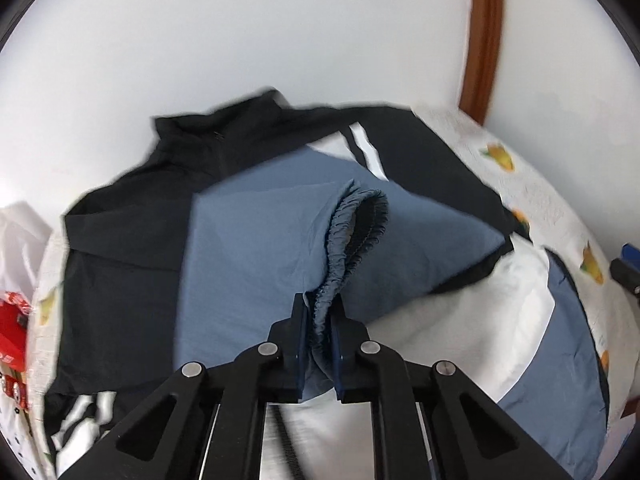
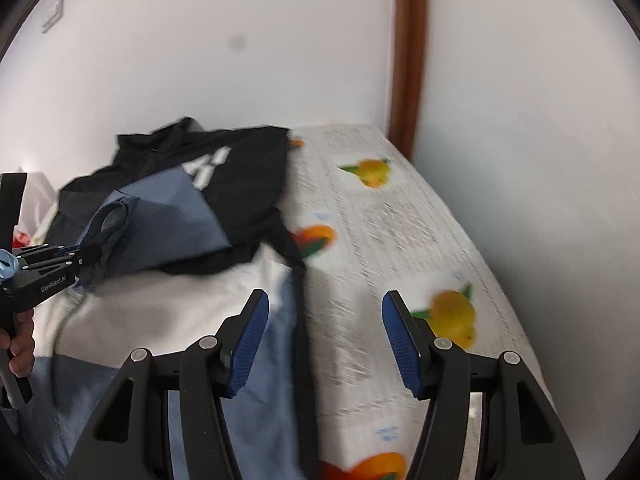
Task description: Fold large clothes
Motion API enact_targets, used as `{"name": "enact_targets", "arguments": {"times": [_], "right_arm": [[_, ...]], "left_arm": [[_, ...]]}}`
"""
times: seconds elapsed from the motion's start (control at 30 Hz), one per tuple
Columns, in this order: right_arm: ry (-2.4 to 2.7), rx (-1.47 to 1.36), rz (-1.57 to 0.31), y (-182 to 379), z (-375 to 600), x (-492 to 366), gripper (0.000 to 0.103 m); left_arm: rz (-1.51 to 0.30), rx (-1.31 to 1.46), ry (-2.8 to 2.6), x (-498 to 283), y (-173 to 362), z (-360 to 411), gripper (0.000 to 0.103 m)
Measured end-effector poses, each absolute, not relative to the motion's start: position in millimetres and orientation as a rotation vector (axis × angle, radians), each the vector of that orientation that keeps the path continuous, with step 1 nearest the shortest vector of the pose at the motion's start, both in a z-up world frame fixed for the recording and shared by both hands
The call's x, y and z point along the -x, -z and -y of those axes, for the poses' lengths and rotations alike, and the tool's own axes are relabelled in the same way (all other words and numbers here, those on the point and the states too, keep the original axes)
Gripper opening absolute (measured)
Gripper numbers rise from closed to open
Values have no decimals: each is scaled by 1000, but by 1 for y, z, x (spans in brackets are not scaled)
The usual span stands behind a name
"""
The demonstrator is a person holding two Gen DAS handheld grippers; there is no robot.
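Bed [image 2: 400, 216] with fruit-print sheet runs along the white wall [image 1: 280, 40], brown wooden post [image 1: 482, 40] at 1 o'clock in the left wrist view. Jacket [image 1: 132, 216], black with blue and white panels, lies spread on the bed, collar at 11 o'clock, body filling the middle and trailing down toward 5 o'clock. One blue sleeve [image 1: 248, 264] is folded across the chest, long axis running from the 12 o'clock side down toward the camera, elastic cuff [image 1: 352, 236] at the near end. Left tool [image 1: 319, 340] is clamped on that cuff, gathered fabric pinched between the pads. Right tool [image 2: 325, 340] is apart, nothing between the pads, hovering over the jacket's right-hand edge and bare sheet. From the right tool the cuff lies at 10 o'clock, well apart; left hand is clearly nearer. Likely next: carry the sleeve inward, probably with the left tool alone.
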State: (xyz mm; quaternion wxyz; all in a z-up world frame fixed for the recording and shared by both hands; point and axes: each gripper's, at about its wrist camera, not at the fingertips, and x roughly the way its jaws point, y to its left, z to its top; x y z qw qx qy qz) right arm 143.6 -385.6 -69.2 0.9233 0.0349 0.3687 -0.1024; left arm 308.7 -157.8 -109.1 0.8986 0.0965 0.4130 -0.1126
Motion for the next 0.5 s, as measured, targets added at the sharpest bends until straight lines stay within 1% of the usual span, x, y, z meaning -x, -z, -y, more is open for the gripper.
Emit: {"name": "enact_targets", "arguments": {"times": [0.17, 0.27, 0.4, 0.5], "right_arm": [[145, -27, -723, 49, 337, -165, 58], [102, -9, -712, 44, 308, -182, 58], [67, -11, -717, 47, 282, -209, 58], [68, -12, -717, 55, 270, -228, 58]], "left_arm": [[-779, -150, 154, -307, 80, 95, 10], [-777, -101, 101, -316, 75, 52, 10], [-795, -40, 49, -329, 74, 5, 10], [-832, 15, 27, -341, 86, -26, 10]]}}
